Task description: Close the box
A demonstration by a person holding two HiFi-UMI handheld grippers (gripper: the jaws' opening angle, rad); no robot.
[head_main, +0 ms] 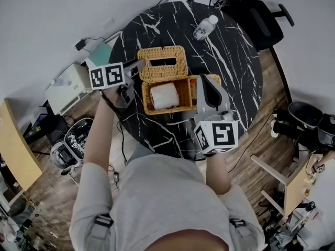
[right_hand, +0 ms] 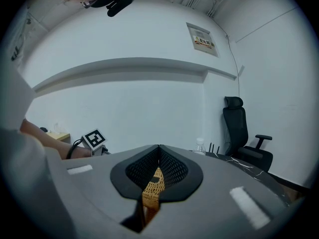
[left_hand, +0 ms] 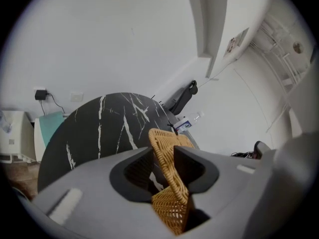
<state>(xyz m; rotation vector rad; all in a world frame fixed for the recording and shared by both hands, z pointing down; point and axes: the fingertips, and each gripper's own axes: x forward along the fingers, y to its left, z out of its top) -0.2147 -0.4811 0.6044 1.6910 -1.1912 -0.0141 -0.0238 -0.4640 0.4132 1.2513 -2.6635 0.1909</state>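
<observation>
The job has barely begun. The wicker tissue box (head_main: 166,110) sits near the middle of the round black marble surface (head_main: 230,61), and it is plainly open: I can look straight down onto the white tissue roll (head_main: 164,95) inside it. Its lid (head_main: 163,63), the one with the slot, is thrown back on the far side of the box, next to the box's far rim and nowhere near covering it.

Both tools are set up for the swing. The left tongs (left_hand: 163,153) are on the lid's left edge, and in the left gripper view the woven panel runs slantwise between the jaws. The tips look to be pinching it, though a gap shows on one side further in. The right tongs (right_hand: 158,156) are pressed together on the box's right wall, a strip of wicker caught between the pads. I take that as bracing the box so it won't slide.

What is left is nearly everything. The lid has to come up and over toward the person, then down onto the rim until it sits flush, and after that both grips can let go. A water bottle (head_main: 205,27) stands well apart at the far edge, out of the way.
</observation>
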